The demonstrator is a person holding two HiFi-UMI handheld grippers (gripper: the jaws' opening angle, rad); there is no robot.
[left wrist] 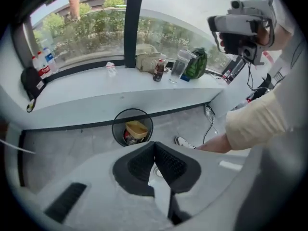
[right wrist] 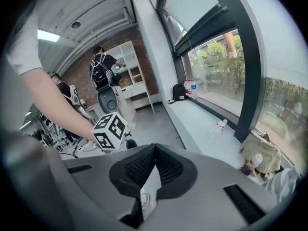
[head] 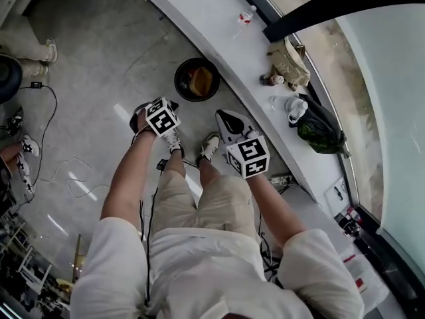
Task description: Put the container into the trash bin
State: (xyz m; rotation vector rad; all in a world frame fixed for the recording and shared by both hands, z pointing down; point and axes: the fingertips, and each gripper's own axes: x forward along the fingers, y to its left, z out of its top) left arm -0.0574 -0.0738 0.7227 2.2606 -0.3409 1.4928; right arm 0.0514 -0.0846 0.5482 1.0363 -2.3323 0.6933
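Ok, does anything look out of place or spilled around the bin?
Nothing is spilled. The yellow container lies inside the bin, where it belongs. The only oddity is a bottle on the ledge that seems to lie on its side.

Yellow container (head: 202, 80) inside black trash bin (head: 180, 80)

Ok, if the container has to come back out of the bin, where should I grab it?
Probably its raised rim: the container lies tilted, open side up, in the trash bin, whose wall blocks every side. Come straight down through the mouth, tongs astride the rim.
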